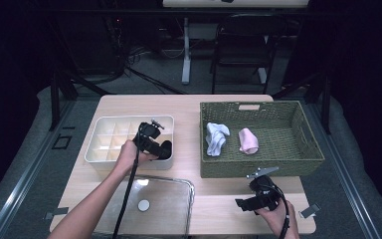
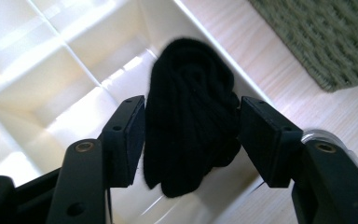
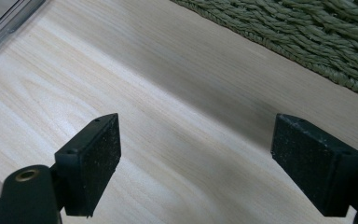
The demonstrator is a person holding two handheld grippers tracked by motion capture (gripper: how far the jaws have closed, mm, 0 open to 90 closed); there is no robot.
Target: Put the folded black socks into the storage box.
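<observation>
Pale wood-grain worktop (image 1: pixel 219 209), smooth laminate with rounded corners, carried everything. Largest on it was the woven basket (image 1: pixel 283 162), olive-green rope weave, rectangular with slanted walls and a handle slot in the far wall; it sat on the right half. Left of it stood the white plastic organiser tray (image 1: pixel 93 149), rigid and glossy, split by thin dividers into small square cells, all bare as far as the high view let me judge. In front of the tray lay a clear lid (image 1: pixel 179 186), flat, rounded corners, with a round knob at its middle. Work looked about a third done at best: one black rolled sock (image 2: pixel 191 116), soft ribbed knit, was over the tray's near-right corner cell, clamped between the jaws of the left tool (image 2: pixel 192 140), not yet let go. Two items remained in the basket: a white sock (image 1: pixel 216 138), loosely bunched and crumpled, and a pink sock (image 1: pixel 248 141), rolled tighter into a short bundle. The right tool (image 3: pixel 196 154) hung over bare worktop just before the basket's near wall, jaws well apart and holding nothing, its flat pads (image 3: pixel 100 154) gritty and matt black.
</observation>
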